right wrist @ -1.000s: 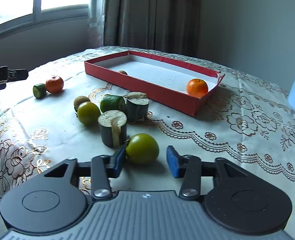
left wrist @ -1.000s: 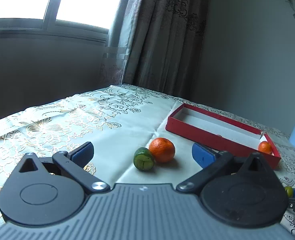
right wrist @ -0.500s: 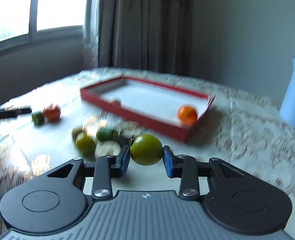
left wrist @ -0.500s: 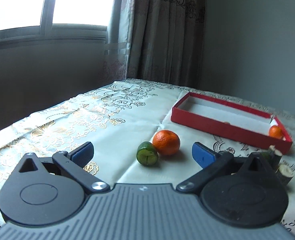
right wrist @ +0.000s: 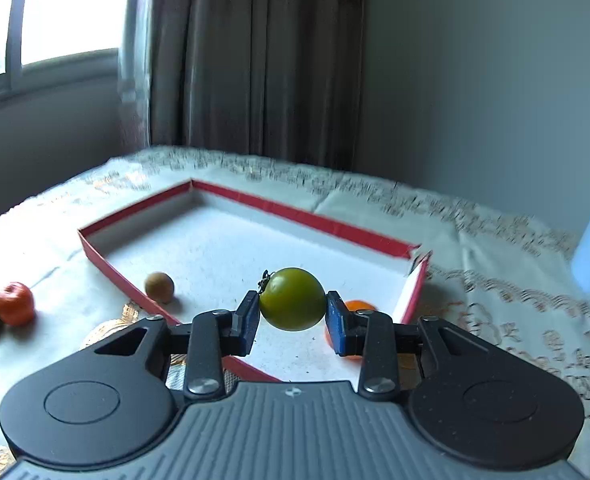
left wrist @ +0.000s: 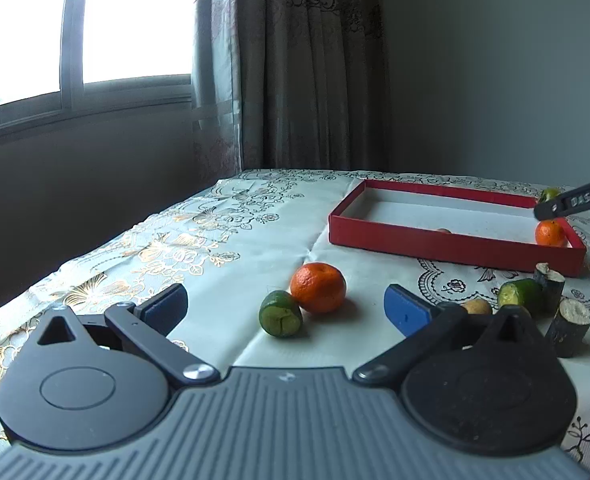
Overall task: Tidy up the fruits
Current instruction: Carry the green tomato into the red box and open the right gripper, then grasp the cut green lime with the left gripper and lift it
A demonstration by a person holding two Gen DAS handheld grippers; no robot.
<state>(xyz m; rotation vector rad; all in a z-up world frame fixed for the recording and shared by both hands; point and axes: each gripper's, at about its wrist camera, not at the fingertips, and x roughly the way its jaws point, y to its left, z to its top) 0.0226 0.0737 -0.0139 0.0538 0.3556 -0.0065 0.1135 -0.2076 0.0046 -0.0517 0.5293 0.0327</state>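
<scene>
Pale green cloth (left wrist: 255, 248) with gold and black floral print is spread over the table, which is set against a grey wall (left wrist: 495, 80), a brown patterned curtain (left wrist: 307, 64) and a bright window (left wrist: 135, 20). A shallow red box (left wrist: 435, 246) with a white floor is placed on the cloth; 1 orange (left wrist: 550, 233) and 1 small brown fruit (right wrist: 159, 287) are seen inside it. The right gripper (right wrist: 293, 318) is clamped on a round green fruit (right wrist: 293, 299), held in the air above the box. The left gripper (left wrist: 285, 310) is held wide open with nothing between its blue pads, low over the table. Just ahead of it, an orange mandarin (left wrist: 318, 287) is seen touching a cut green fruit (left wrist: 281, 314). To its right, 2 dark stubby cylinders (left wrist: 569, 322), another green piece (left wrist: 521, 294) and a small brown fruit (left wrist: 477, 306) are clustered close to the box's near wall.
</scene>
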